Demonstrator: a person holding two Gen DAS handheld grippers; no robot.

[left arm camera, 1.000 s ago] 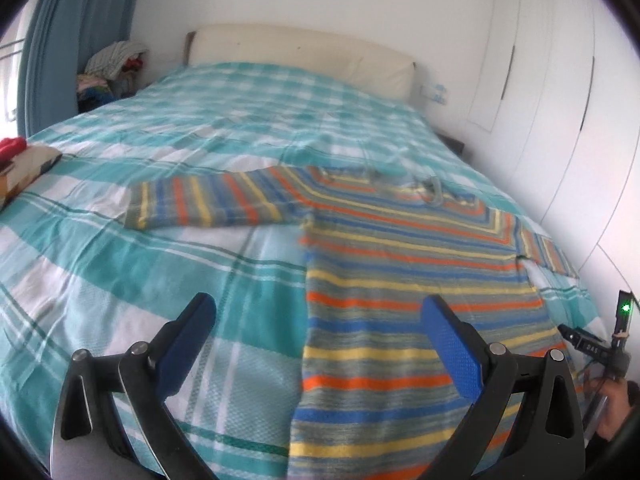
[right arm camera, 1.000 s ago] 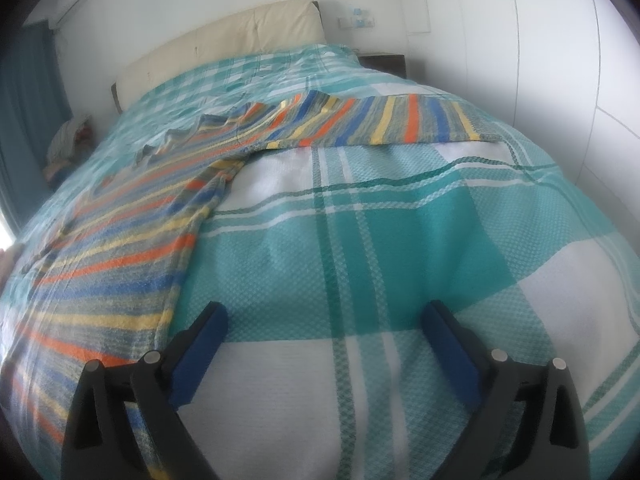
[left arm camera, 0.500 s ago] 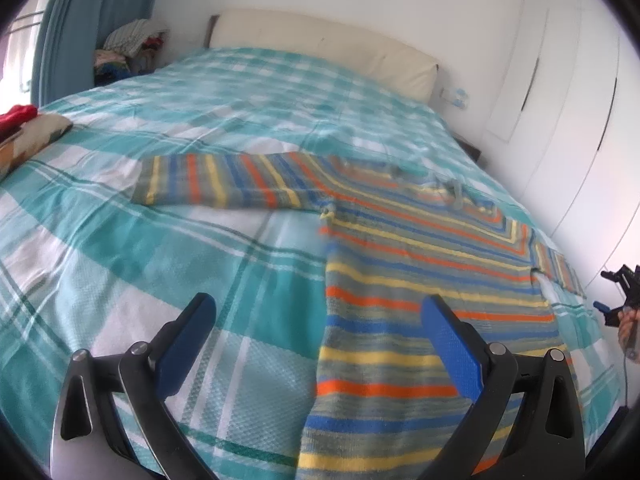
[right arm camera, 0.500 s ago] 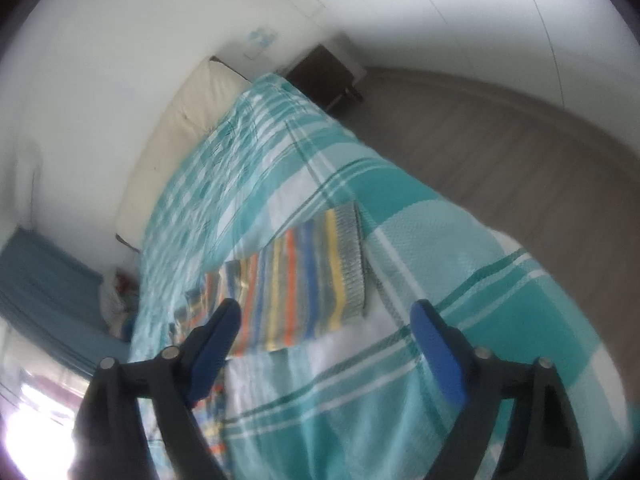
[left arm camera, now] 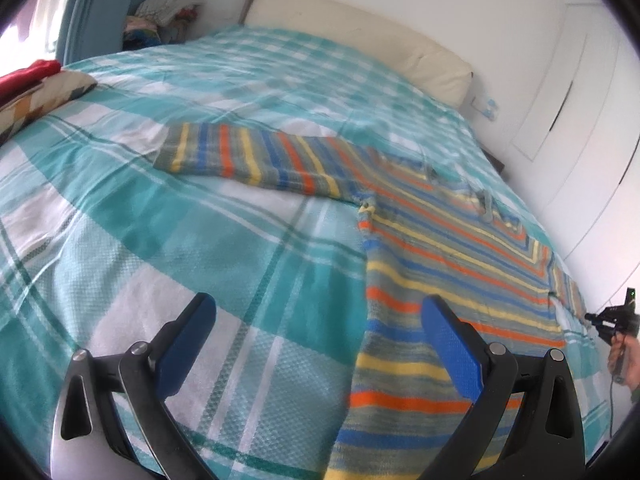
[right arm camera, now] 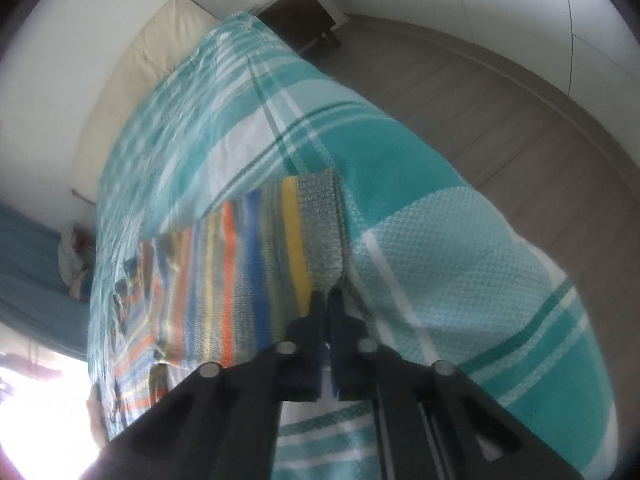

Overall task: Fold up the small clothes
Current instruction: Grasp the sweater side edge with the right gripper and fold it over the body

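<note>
A small striped sweater (left arm camera: 432,240) in orange, blue, yellow and grey lies flat on the bed, its left sleeve (left arm camera: 240,156) stretched out to the left. My left gripper (left arm camera: 320,328) is open and empty, hovering over the sweater's lower left edge. In the right wrist view the right sleeve (right arm camera: 256,256) lies across the bed's edge. My right gripper (right arm camera: 326,300) is shut on the grey cuff (right arm camera: 324,224) of that sleeve. The right gripper (left arm camera: 612,316) also shows at the far right of the left wrist view.
The bed carries a teal and white checked cover (left arm camera: 200,240) and a cream headboard (left arm camera: 360,40). A patterned cushion with red cloth (left arm camera: 36,88) lies at the left. Clothes (left arm camera: 164,16) are piled by the blue curtain. A dark nightstand (right arm camera: 300,20) and wooden floor (right arm camera: 500,92) lie to the right.
My right gripper has come down on the right sleeve's cuff and closed on it. My left gripper has drifted a little left and stayed open.
</note>
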